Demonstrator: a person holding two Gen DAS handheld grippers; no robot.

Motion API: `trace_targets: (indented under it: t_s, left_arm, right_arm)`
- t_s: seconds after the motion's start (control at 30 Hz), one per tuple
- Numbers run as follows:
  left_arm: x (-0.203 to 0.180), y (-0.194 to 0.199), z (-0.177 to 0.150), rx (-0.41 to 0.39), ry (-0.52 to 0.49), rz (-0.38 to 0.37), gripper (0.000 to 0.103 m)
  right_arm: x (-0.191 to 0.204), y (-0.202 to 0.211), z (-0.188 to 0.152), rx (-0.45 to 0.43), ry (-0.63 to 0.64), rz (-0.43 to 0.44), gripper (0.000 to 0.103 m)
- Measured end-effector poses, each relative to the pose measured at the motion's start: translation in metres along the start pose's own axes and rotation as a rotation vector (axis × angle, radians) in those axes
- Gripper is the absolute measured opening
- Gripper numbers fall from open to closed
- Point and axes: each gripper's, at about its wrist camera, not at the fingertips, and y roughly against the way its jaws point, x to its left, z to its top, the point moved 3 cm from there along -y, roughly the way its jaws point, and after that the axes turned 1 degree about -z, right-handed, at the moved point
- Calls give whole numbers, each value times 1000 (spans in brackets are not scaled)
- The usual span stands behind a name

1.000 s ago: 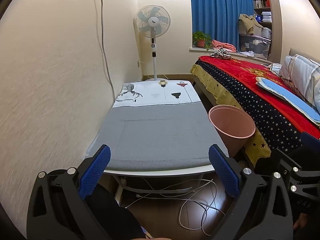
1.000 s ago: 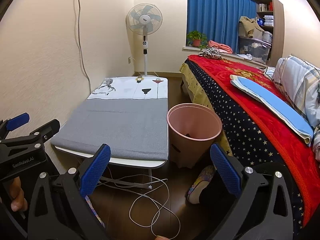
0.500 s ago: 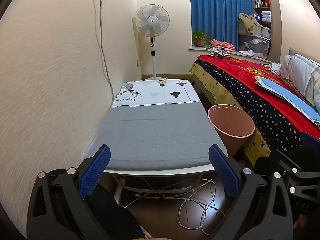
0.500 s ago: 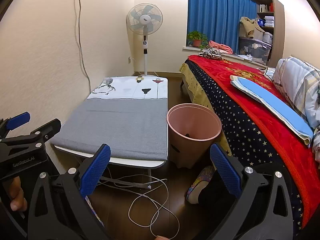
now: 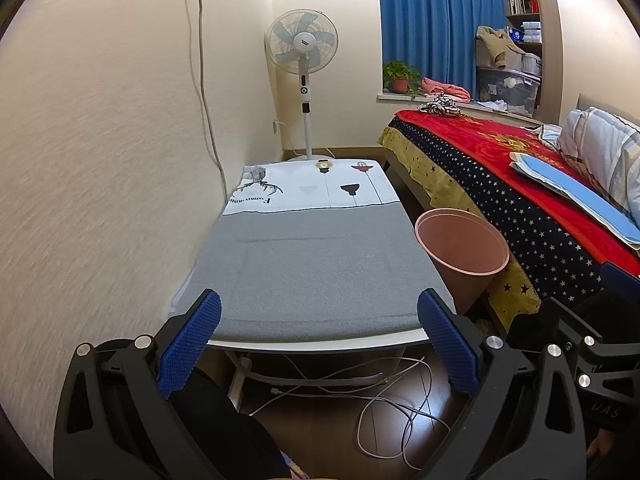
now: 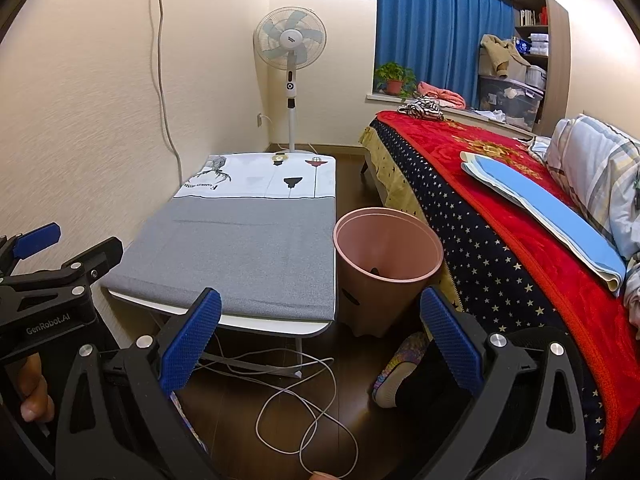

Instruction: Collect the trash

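A pink bin [image 5: 462, 248] [image 6: 387, 258] stands on the floor between the low table [image 5: 312, 256] [image 6: 240, 248] and the bed [image 6: 500, 216]. A small dark piece lies at the bin's bottom [image 6: 374, 270]. My left gripper [image 5: 319, 320] is open and empty, held before the table's near edge. My right gripper [image 6: 320, 320] is open and empty, held low in front of the bin and the table's right corner. The left gripper also shows at the left edge of the right wrist view [image 6: 60, 264]. The table top, grey with a white printed far end, bears no loose trash that I can see.
A standing fan [image 5: 303, 64] is behind the table by the wall. White cables [image 6: 296, 396] lie on the dark floor under the table. A person's slippered foot [image 6: 396, 372] rests near the bin. Blue folded bedding [image 6: 540, 208] lies on the red blanket.
Both views have shifted only slightly. Both grippers stay open and empty.
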Motion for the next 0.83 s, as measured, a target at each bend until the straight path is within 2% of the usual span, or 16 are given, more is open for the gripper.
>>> trace_targets:
  t_s: [0.47, 0.83]
  left_arm:
    - [-1, 3, 0, -22, -8, 2, 95]
    - [-1, 0, -1, 2, 13, -15, 95]
  right_arm:
    - [-3, 2, 2, 3, 4, 0, 98]
    - [-3, 0, 0, 8, 3, -3, 98]
